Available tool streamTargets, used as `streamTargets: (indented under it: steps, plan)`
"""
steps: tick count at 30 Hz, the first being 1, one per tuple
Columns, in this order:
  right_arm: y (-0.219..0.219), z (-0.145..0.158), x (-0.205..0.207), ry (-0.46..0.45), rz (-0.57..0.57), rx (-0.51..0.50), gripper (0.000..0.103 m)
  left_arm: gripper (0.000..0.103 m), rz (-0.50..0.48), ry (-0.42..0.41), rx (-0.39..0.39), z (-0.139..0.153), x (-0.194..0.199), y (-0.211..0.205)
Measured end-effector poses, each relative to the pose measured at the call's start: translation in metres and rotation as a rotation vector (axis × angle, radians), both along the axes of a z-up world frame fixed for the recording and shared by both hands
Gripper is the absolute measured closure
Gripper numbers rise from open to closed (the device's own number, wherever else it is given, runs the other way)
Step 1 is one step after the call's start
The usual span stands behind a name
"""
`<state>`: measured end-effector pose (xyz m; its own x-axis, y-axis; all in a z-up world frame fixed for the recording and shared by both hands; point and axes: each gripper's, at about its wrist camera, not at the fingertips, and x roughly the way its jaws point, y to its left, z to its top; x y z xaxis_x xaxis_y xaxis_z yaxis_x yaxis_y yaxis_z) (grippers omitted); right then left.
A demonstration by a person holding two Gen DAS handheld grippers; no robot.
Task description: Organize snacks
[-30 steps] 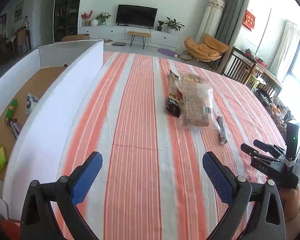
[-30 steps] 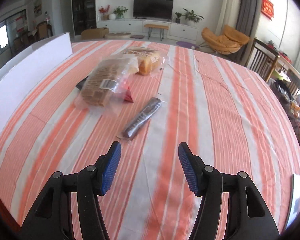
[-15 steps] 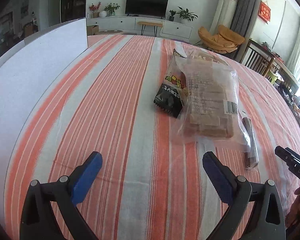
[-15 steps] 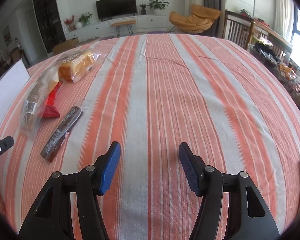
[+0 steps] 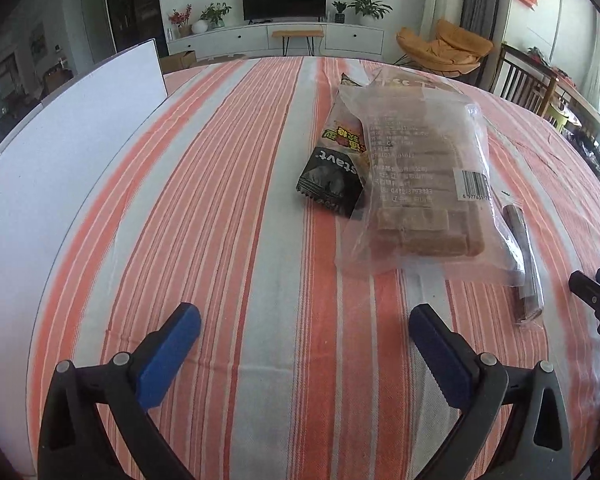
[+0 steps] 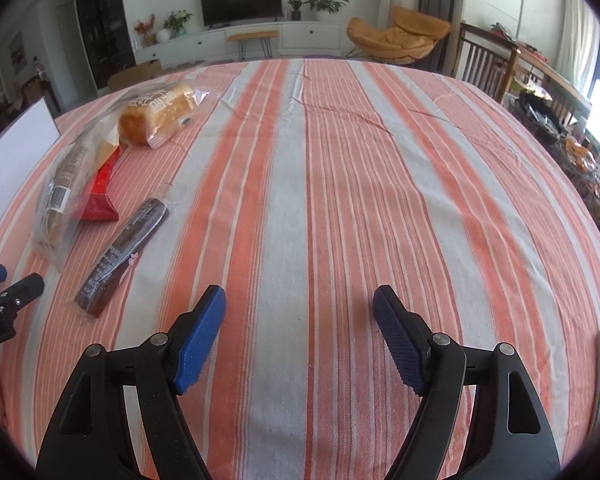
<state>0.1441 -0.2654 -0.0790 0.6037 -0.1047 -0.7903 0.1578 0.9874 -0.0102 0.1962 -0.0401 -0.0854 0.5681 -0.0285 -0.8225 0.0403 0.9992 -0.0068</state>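
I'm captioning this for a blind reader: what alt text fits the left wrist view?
An open left hand-held gripper hangs over a striped tablecloth, empty. Ahead lie a clear bag of wafers overlapping a black snack packet, with a dark snack stick beside them.

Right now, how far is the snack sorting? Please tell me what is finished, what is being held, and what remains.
Nothing looks finished in these views: the white box shows only its outer wall. Nothing is in hand. The left tool is open and empty; the right tool has just been opening, with nothing between its jaws. Left on the striped cloth: biscuit bag, black packet, bread loaf, red packet, dark bar.
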Motion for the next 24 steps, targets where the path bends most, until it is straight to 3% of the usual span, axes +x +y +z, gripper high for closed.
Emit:
streamTargets:
  steps: [24]
  plan:
    - [0.0004, 0.0006, 0.0, 0.005, 0.002, -0.003, 0.02, 0.0, 0.0, 0.0, -0.001, -0.0001, 0.0002, -0.0003]
